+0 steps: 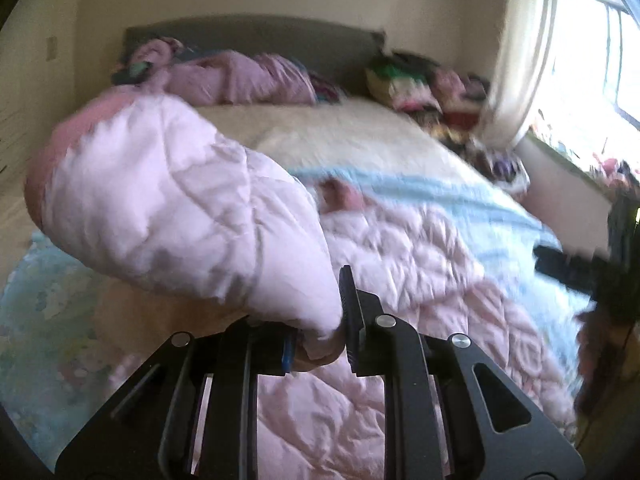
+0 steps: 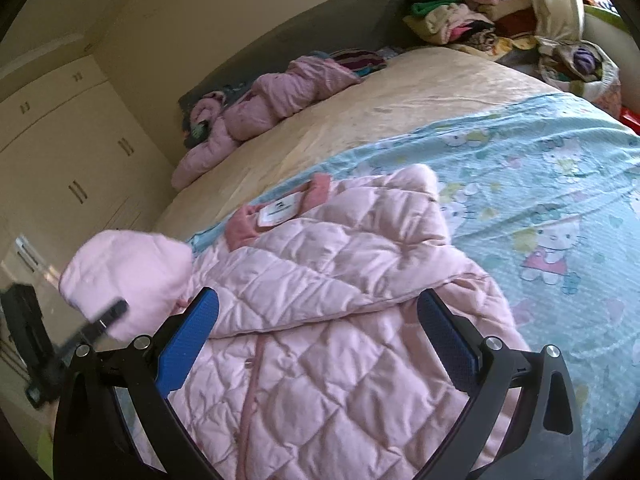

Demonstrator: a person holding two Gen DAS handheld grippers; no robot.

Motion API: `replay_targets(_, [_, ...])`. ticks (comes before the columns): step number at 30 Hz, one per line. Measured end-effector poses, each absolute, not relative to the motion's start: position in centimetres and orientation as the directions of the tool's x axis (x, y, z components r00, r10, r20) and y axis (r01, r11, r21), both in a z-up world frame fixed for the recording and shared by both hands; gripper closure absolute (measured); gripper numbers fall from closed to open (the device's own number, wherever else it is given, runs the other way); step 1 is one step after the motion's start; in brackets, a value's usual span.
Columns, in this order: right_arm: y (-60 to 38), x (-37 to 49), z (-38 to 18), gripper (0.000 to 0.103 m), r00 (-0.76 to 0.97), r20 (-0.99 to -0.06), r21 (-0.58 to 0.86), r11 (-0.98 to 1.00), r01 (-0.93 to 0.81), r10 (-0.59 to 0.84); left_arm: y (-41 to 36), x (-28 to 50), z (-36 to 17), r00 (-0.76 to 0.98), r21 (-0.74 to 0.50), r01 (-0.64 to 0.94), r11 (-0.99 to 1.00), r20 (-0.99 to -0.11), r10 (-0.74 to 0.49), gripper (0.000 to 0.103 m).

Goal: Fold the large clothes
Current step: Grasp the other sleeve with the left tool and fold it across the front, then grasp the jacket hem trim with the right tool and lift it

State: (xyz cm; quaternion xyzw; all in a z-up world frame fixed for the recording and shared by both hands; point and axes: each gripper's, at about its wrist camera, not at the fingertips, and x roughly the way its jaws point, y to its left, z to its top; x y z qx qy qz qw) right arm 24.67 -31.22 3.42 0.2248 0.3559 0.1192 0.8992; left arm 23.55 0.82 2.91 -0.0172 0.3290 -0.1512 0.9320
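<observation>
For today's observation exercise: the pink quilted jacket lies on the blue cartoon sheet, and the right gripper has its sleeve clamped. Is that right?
Wrong gripper. The left gripper clamps the sleeve of the pink quilted jacket, as the left wrist view shows; the right gripper is open. The jacket does lie on the blue cartoon sheet.

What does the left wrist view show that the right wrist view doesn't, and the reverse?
Only the left wrist view: the left gripper shut on the lifted sleeve, and the window.
Only the right wrist view: the right gripper open over the coat, the white collar label, the wardrobe doors, cartoon prints on the blue sheet.
Both: the pink quilted coat, the bed, the clothes pile.
</observation>
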Motion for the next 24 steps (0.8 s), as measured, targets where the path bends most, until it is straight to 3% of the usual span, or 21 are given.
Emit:
replay_targets(7, [-32.9,24.7,2.9,0.004,0.725,-0.602,0.484,0.875,-0.002,0.335,-2.9,23.6,-2.0,0.646,-0.035,0.375,0.926,-0.707,-0.288,0.087])
replay_targets(17, [-33.3,24.9,2.6,0.004,0.724,-0.611,0.48,0.877,0.02,0.319,-4.9,22.8,-4.5,0.599,0.032,0.437,0.899,-0.756,-0.264,0.079])
replay_targets(20, [-33.3,24.9,2.8,0.004,0.726,-0.609,0.477,0.879,0.013,0.32,-5.6,22.4,-4.8,0.591,0.045,0.469,0.882,-0.758,-0.276,0.065])
replay_targets(24, [-33.2,25.0,3.2,0.004,0.724,-0.605,0.475,0.88,-0.005,0.331,-6.3,22.2,-5.1,0.564,0.029,0.497,0.868,-0.771,-0.297,0.037])
